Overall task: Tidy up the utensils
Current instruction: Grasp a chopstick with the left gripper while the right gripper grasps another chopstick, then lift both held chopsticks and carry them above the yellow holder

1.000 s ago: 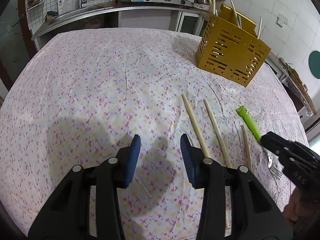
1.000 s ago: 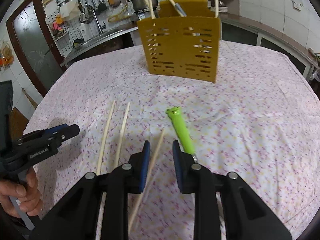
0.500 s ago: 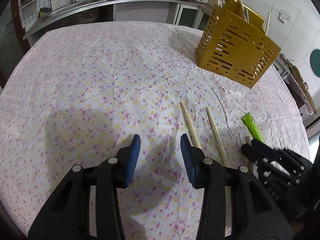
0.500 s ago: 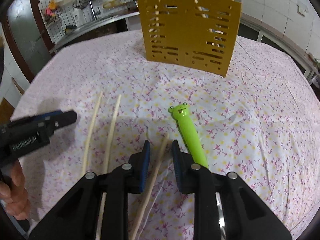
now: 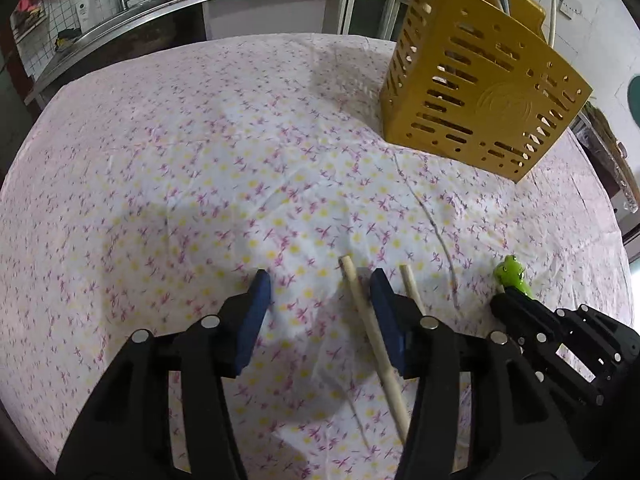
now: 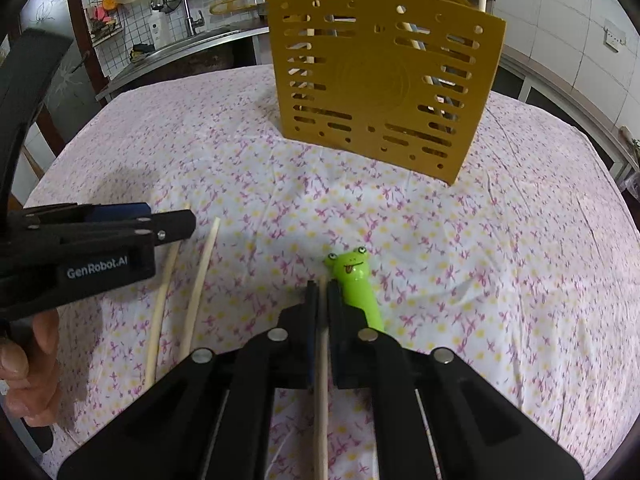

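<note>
Seemingly pinched near its tip by the right gripper (image 6: 319, 294), the light, stiff chopstick (image 6: 321, 392) may pivot; the left gripper (image 5: 318, 294) gapes wide.

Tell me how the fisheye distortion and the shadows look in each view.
Left wrist view: the tablecloth bulges like a dome, the counter edge bows, and soft grey shadows lie ahead of the left gripper. Right wrist view: the yellow utensil holder widens toward its top, and a faint shadow lies beside the left gripper.
</note>
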Demonstrator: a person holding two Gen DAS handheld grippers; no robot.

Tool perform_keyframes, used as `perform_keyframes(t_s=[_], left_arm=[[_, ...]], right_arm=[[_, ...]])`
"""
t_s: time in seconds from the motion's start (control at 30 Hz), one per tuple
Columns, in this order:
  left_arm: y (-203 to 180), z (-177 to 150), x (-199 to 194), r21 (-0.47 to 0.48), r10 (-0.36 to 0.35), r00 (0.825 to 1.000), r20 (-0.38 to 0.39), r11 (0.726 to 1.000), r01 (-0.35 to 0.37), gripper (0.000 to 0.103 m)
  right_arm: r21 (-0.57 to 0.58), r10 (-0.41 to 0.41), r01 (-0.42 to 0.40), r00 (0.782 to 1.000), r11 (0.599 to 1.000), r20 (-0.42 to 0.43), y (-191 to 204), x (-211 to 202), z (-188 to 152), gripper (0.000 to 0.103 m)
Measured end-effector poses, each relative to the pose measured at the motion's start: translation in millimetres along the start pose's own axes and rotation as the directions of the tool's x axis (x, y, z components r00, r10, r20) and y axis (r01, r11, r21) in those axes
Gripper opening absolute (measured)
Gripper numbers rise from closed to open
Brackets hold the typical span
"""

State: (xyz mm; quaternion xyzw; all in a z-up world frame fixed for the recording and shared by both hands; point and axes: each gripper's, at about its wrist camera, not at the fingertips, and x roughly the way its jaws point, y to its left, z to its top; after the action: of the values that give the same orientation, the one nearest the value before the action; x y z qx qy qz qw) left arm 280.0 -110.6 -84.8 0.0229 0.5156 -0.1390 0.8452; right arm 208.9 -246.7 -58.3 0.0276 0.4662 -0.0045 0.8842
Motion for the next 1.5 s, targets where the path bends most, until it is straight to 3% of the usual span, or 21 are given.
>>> perform_keyframes(t_s=[0.1,0.27,0.33,0.4,0.57,0.7,0.93,1.17,1.23,1.3,1.5], left_arm=[[-2.6,0.6,-1.8,0.002,-0.006,1.0,0.002,1.0,0.006,0.05],[-10.7,-0.9,5.0,0.036,0.055,0.998,0.002,0.998,-0.056,0.049],[-13.5,-2.3,5.4,0.042,0.083,0.997,0.011,0.996,-0.083,0.039],[-14.3,-1.4,4.4,0.046,0.088,0.996,0.018,0.995,-0.089,0.01],[-7.4,2.1,-2.4,0.011,0.059,0.998,0.017,0.998,-0.059,0.003],[-4.6,3.6,-29.7,-0.01,0.033,0.996,0.08,0.999,-0.033,0.0],[-10.5,3.4,-77.2,0.014,-0.005,0.983,0.181,1.0,0.002,0.0],[-9.8,-8.2,-31.4,0.053,0.045,0.998,0.037,0.998,-0.047,0.0],[-10.0,-10.9,-21.5,0.052,0.049,0.999,0.024,0.997,-0.05,0.0],[-11.3,-11.3,-12.1,0.059,0.076,0.997,0.019,0.995,-0.077,0.013],[-16.5,-4.7,-1.7,0.071,0.09,0.995,0.031,0.993,-0.092,0.018]], right_arm=[[0.0,0.007,-0.007,1.0,1.0,0.0,-1.9,0.2,1.0,0.005],[0.006,0.017,-0.017,1.0,1.0,-0.003,-4.7,-0.3,2.2,0.005],[0.011,0.021,-0.021,1.0,1.0,-0.005,-5.5,-0.9,2.6,0.005],[0.009,0.021,-0.021,1.0,1.0,-0.006,-5.5,-0.8,2.7,0.005],[0.01,0.037,-0.037,0.999,0.999,0.001,-6.9,-6.7,5.0,0.005],[0.025,0.062,-0.064,0.997,0.998,0.052,-10.6,-30.8,10.9,0.005],[0.041,0.108,-0.115,0.982,0.992,0.153,-18.9,-76.9,21.4,0.005],[0.037,0.107,-0.114,0.983,0.993,0.152,-23.7,-82.0,19.2,0.005],[0.041,0.113,-0.12,0.983,0.992,0.142,-26.0,-76.6,13.1,0.005],[0.045,0.116,-0.123,0.985,0.991,0.131,-28.5,-71.5,10.0,0.005],[0.051,0.119,-0.126,0.985,0.991,0.128,-32.7,-64.0,12.5,0.005]])
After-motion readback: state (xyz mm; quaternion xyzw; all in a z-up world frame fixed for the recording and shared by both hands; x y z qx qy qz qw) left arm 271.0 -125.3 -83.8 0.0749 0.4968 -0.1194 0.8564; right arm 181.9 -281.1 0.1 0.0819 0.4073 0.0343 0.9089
